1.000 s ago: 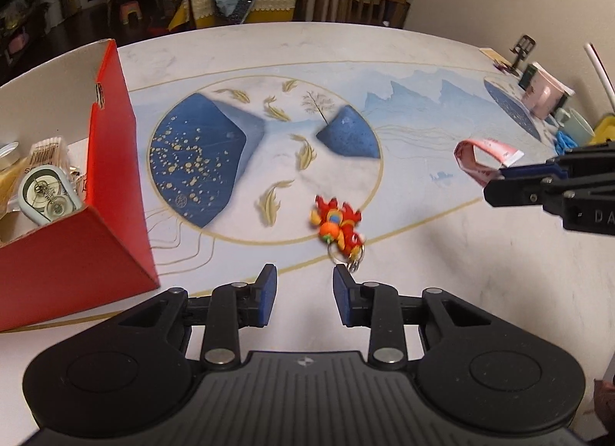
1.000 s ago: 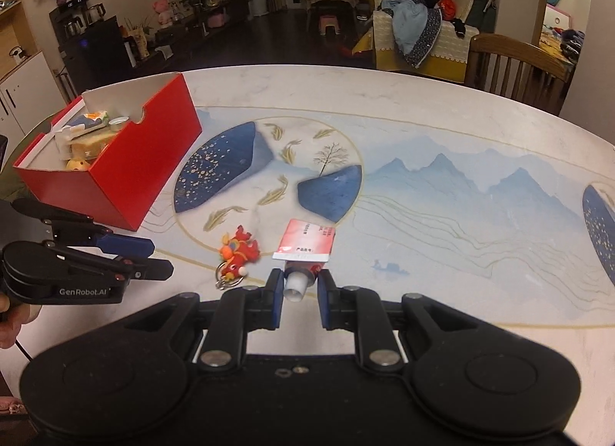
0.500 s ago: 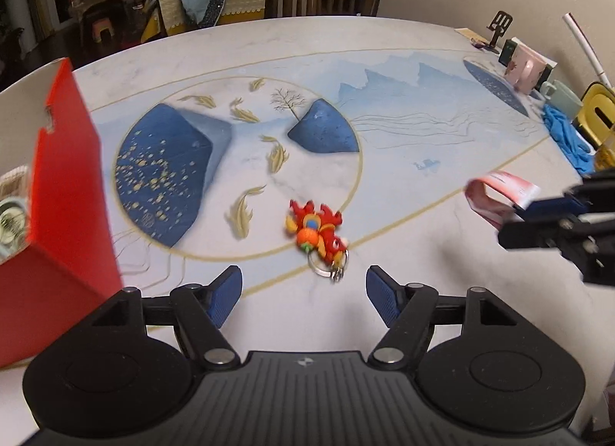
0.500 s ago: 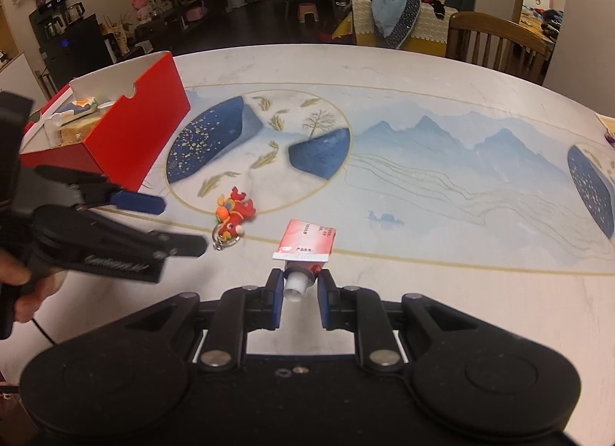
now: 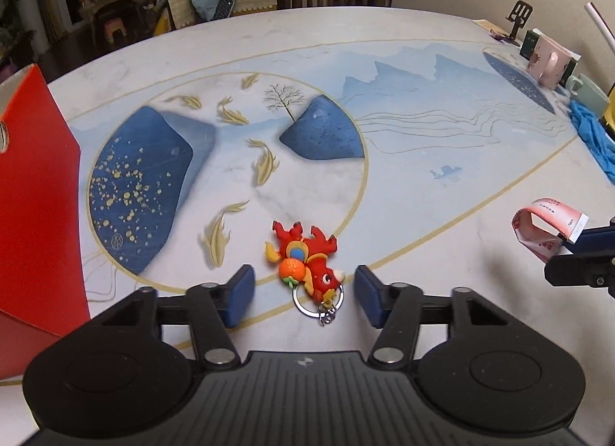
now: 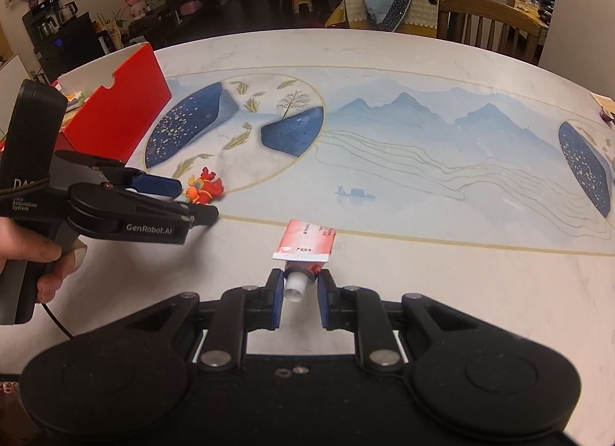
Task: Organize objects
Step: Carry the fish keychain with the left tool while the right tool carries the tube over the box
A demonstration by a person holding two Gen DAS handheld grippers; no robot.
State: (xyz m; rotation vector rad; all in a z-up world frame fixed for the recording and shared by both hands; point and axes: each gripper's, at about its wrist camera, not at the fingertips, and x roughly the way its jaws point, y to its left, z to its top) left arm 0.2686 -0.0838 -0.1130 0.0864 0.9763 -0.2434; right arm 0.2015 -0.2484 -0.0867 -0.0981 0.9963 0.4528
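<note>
Left gripper (image 5: 303, 294): jaws apart and just been closing in, blue pads (image 5: 241, 294) standing on either side of the red dragon keychain (image 5: 305, 261). The pads do not touch it; a gap shows on each side. The keychain lies flat on the table (image 5: 423, 215), its head end and metal key ring (image 5: 317, 302) nearest the gripper, tail end pointing away. The ring sits between the fingertips, slightly toward the right pad.

Right gripper (image 6: 300, 290): jaws together on the white cap end of a red-and-white tube (image 6: 305, 244). The rolled body of the tube extends forward past the fingertips. From the left wrist view the same tube (image 5: 546, 225) sits in the right gripper's blue pads at the far right edge, above the table surface by the look of its shadow; whether it touches the table I cannot tell.

Red cardboard box (image 5: 34, 215): open-topped, to the left of the left gripper, close beside it. In the right wrist view small items show inside the box (image 6: 115, 115), too small to identify.

A hand (image 6: 42, 257) grips the left gripper's handle at the left edge of the right wrist view.

Ahead and to the right of the left gripper, at the table's far edge: pink mug (image 5: 547, 69), blue cloth (image 5: 592, 130).
</note>
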